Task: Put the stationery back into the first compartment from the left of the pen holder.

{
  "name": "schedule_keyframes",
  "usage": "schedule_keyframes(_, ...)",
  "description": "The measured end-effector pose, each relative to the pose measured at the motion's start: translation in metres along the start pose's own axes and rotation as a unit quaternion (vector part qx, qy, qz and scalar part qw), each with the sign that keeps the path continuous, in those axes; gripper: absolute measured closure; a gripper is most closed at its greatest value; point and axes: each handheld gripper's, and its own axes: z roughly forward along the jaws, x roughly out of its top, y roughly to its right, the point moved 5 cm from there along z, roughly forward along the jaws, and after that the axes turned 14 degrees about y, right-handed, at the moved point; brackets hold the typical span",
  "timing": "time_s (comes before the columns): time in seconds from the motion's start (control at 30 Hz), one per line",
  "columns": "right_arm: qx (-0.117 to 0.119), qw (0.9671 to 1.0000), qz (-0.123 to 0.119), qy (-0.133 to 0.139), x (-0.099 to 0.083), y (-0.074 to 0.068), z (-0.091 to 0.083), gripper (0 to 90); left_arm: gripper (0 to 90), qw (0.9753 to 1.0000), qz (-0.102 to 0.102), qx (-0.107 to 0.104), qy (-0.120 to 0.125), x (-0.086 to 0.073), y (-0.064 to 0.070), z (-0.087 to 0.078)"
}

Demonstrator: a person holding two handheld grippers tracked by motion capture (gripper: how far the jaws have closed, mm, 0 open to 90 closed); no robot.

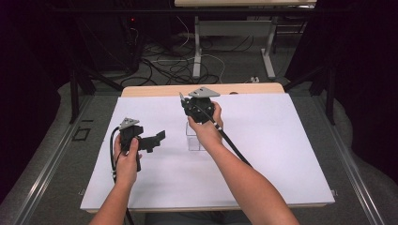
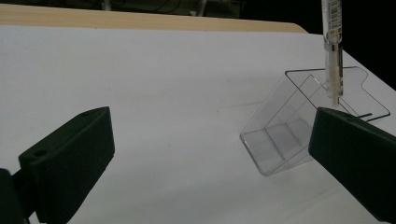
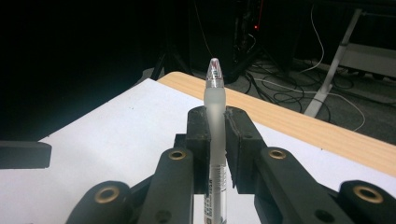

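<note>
The pen [image 3: 215, 135] is clamped upright between the jaws of the right gripper [image 1: 199, 107], tip end down in the left gripper view, where its lower end hangs above or just inside the mouth of the clear holder [image 2: 299, 130]; whether it touches the plastic cannot be told. In the high view the pen and holder sit near the centre of the white sheet [image 1: 281, 140] that covers the desk [image 1: 155, 90].

Step in hand, as a judgement: insertion of the pen into the holder. The next move calls for a straight descent with the pen kept vertical, aimed at the inner compartment, and release only once the tip is seated.

Container state: the clear holder has a tall back wall and a low front pocket split by a divider. Both compartments appear empty.

The left gripper [image 1: 141, 138] is at about 8 o'clock from the holder, well apart from it, jaws spread wide and holding nothing. It points toward the holder and could steady it should the light plastic slide or tip under the pen.
</note>
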Motion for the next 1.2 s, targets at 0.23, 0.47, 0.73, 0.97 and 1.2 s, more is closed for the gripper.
schedule_keyframes(0.23,0.000,0.9999,0.004,-0.010,-0.013,-0.001,-0.002,80.1,0.4,1.0000,0.001,-0.001,0.000,-0.001,0.000,0.001)
schedule_keyframes(0.47,0.002,0.9997,0.009,-0.021,-0.025,-0.001,-0.003,80.1,0.3,1.0000,0.002,-0.001,-0.004,-0.002,0.001,0.001)
schedule_keyframes(0.73,0.006,0.9997,0.013,-0.019,-0.030,-0.002,-0.002,80.0,0.4,1.0000,0.002,-0.001,-0.004,-0.002,0.001,0.002)
schedule_keyframes(0.97,0.006,0.9994,0.016,-0.031,-0.037,-0.003,-0.003,80.0,0.4,1.0000,0.003,-0.002,0.000,-0.003,0.002,0.003)
schedule_keyframes(1.2,0.010,0.9994,0.012,-0.031,-0.043,-0.002,-0.004,80.0,0.4,1.0000,0.004,0.000,-0.004,-0.002,0.001,0.003)
